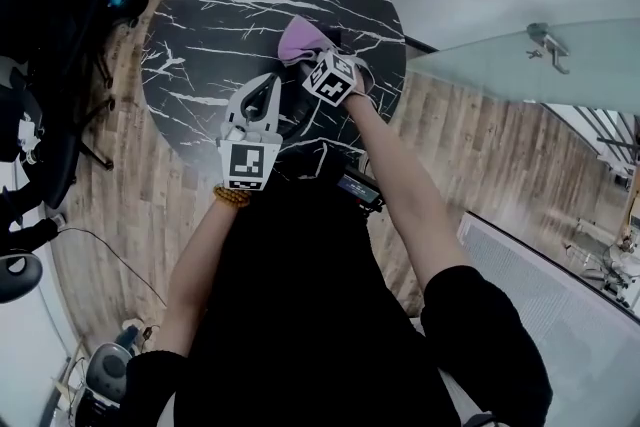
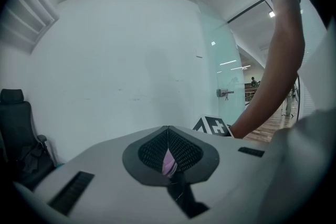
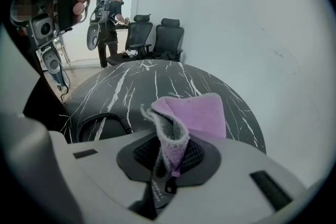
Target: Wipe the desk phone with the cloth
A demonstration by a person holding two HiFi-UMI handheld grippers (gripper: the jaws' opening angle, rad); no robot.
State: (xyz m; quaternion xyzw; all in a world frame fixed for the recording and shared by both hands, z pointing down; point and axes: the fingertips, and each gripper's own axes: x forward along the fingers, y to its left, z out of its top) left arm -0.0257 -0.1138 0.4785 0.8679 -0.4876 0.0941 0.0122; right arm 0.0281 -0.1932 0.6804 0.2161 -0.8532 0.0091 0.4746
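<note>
Two grippers above round marble table (image 1: 215, 10). Right gripper (image 3: 168, 155): fingers clamped on purple cloth (image 3: 197, 115), over table's far side; only its view shows coiled cord (image 3: 100, 122) on table. Left gripper (image 2: 168, 153): fingers pressed together w/ pink sliver in slit; its view shows wall (image 2: 131, 60) & forearm (image 2: 281, 71).

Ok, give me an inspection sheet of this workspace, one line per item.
Surface: round black marble table, white veins.
Job's things: purple cloth, folded over the jaws; desk phone body not clearly seen.
Clutter: nothing seen.
Grippers: right gripper shut on the purple cloth; left gripper jaws together, pink sliver between them.
Cables: coiled cord lying on the table.
Surroundings: wood floor, office chairs, glass panel.
</note>
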